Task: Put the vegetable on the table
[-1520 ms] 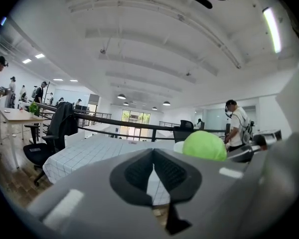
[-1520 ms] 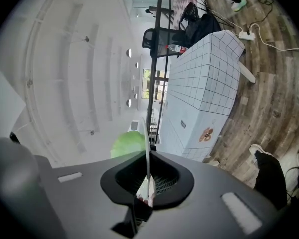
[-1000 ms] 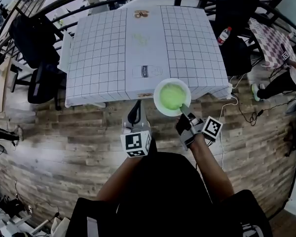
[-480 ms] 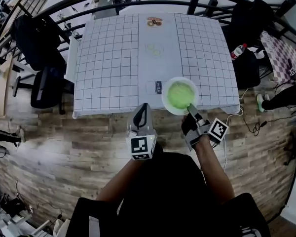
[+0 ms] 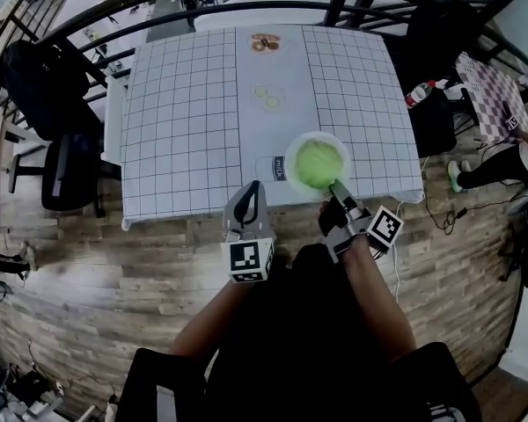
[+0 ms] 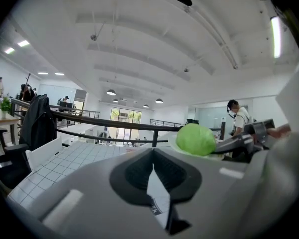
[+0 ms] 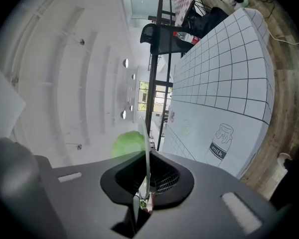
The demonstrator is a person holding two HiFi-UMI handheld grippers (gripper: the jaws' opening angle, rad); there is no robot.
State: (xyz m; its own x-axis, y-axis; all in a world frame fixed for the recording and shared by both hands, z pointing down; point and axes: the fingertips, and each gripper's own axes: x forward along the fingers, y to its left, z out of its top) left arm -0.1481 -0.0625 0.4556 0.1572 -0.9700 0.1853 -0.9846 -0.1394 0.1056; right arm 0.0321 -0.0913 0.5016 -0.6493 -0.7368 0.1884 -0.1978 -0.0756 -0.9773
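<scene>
At the left a black chair (image 5: 66,161) stands on the wood floor (image 5: 97,288), just beside the left edge of the tabletop (image 5: 185,112). The tabletop wears a gridded cloth with a plain strip down its middle. A milk drawing (image 5: 279,168) sits on that strip near the near edge.

The left gripper (image 5: 252,186) shows over the near edge, just left of the milk drawing. Its fingers (image 5: 238,211) are closed together at the tips and nothing is between them.

Just right of the drawing is a white plate (image 5: 288,158) over the near right part of the tabletop. The vegetable (image 5: 317,163), a pale green round head, lies in the middle of the plate. Whether the plate rests on the cloth or is held just above it cannot be told.

The right gripper (image 5: 334,185) comes in from the near side. Its fingers (image 5: 342,197) are clamped on the plate's near rim, which stands edge-on between them in the right gripper view.

Beyond the right edge a bottle (image 5: 420,93) lies on a dark seat, and a person (image 5: 510,152) shows at the far right
</scene>
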